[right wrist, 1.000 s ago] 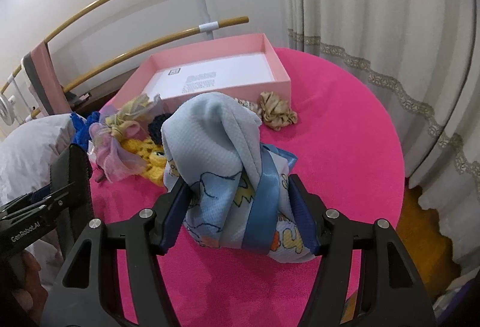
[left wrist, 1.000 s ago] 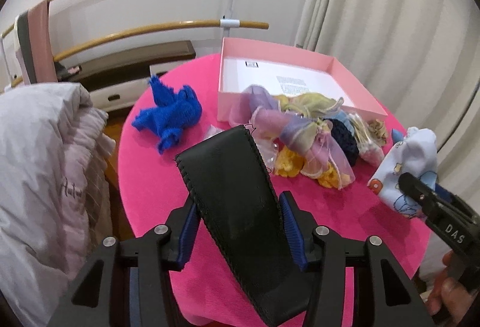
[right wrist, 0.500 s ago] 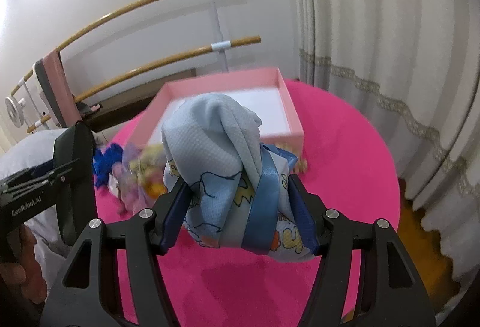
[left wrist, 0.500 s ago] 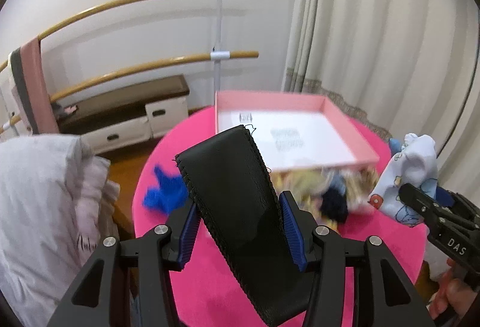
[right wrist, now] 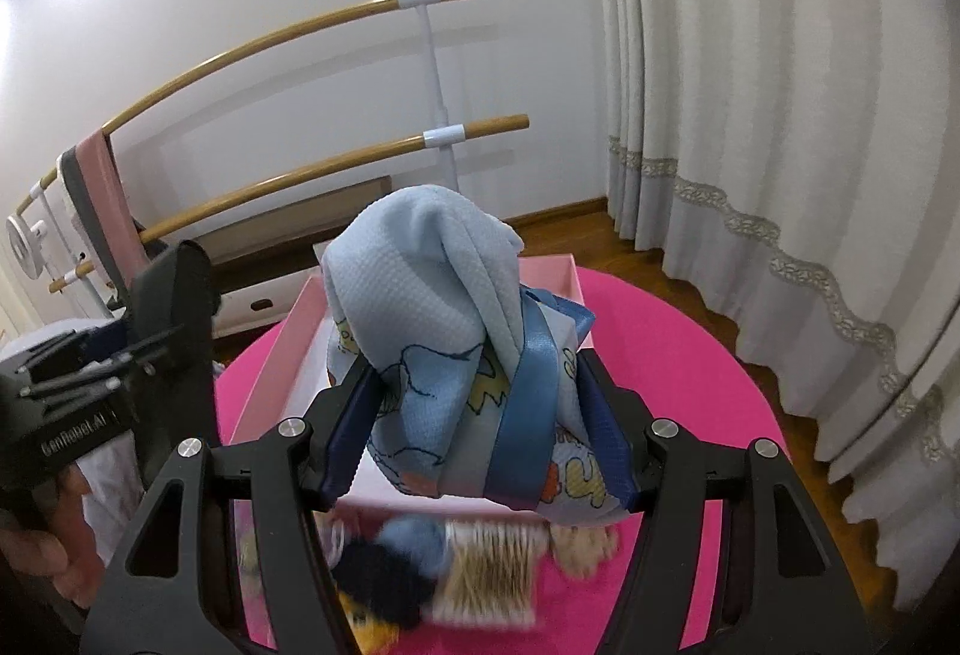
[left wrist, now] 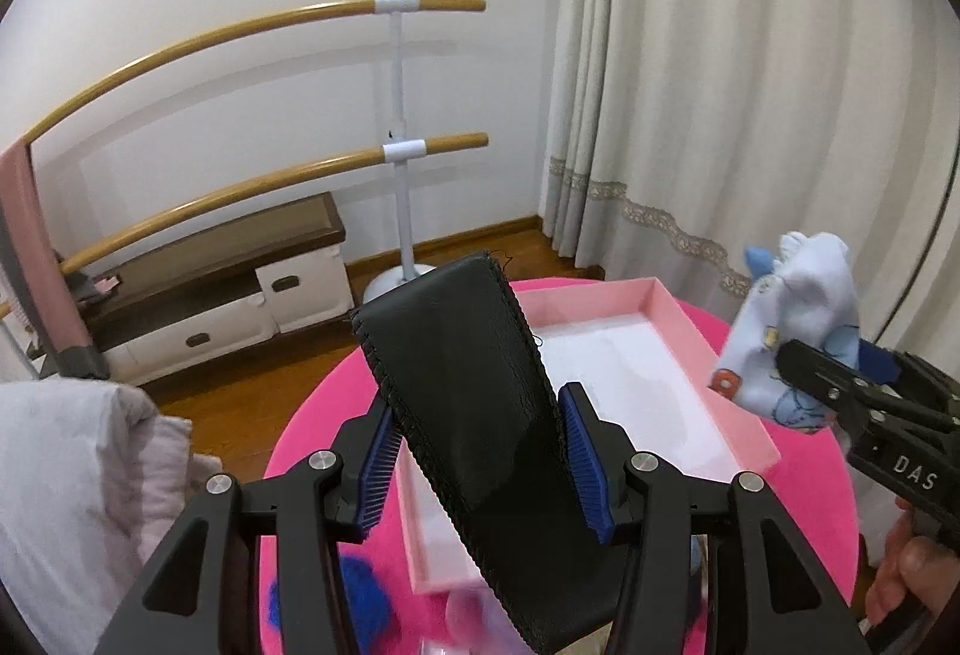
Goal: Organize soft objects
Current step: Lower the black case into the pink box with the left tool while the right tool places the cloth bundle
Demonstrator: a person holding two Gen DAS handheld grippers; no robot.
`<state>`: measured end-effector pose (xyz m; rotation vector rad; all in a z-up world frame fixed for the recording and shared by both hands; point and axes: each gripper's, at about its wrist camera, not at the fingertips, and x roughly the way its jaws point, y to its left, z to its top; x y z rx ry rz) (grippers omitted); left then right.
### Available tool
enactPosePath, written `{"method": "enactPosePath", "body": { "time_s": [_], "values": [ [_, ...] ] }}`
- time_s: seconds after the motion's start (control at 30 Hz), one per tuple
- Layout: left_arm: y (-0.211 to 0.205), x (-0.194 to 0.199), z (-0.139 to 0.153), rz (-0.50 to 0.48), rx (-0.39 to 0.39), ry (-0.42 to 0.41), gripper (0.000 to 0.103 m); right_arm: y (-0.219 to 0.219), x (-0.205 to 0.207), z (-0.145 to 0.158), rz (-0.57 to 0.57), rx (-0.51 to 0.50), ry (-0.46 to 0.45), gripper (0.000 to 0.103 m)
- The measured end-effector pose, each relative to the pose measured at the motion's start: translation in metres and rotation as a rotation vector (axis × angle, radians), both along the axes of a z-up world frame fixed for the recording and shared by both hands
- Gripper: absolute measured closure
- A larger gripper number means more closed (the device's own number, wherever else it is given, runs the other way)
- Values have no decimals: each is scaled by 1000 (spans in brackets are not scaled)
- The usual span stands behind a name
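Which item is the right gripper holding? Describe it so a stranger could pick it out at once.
Start at the round pink table with the shallow pink box on it. Above the box's near end, the right gripper is clamped on a pale blue cloth bundle. Cartoon prints and a shiny blue ribbon distinguish it from the plain black leather piece in the left gripper.

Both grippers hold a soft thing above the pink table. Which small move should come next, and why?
Probably lower the right gripper into the pink box and release there. It is shut on the light blue printed cloth, and the box floor looks bare. The left gripper grips a black pouch.
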<state>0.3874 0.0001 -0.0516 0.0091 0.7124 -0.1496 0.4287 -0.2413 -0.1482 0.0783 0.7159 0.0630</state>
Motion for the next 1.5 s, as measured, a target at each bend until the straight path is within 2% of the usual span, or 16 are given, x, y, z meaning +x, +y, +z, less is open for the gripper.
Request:
{"method": "enactPosePath", "body": {
  "time_s": [0.2,0.4,0.57,0.8,0.9,0.93,0.97,1.1,1.13,1.23,1.37,1.5],
  "values": [
    [-12,65,-10,-3,20,38,55,-1,58,-18,0,10,66,42],
    [-32,133,-33,-21,32,103,55,1,95,-48,-8,17,141,42],
    [-40,183,-47,-26,27,156,55,-1,109,-67,-18,19,191,42],
    [-60,242,-65,-42,77,216,52,-6,119,-86,-30,29,243,41],
    [-66,258,-69,-39,90,238,49,-7,123,-90,-36,31,259,39],
    [-68,264,-70,-36,95,243,44,-8,124,-92,-35,33,268,38],
    [-71,264,-70,-32,97,244,36,-8,126,-93,-33,36,273,37],
    [-73,260,-62,-17,105,212,25,-11,122,-93,-38,46,268,34],
    [-73,261,-59,-7,107,202,24,-11,121,-92,-41,46,263,28],
    [-69,255,-52,20,104,182,19,-11,116,-86,-42,51,245,0],
    [-66,232,-40,45,107,118,8,-12,101,-70,-46,62,205,0],
    [-68,204,-24,64,132,44,3,-7,80,-50,-53,48,160,0]
  ]
}}
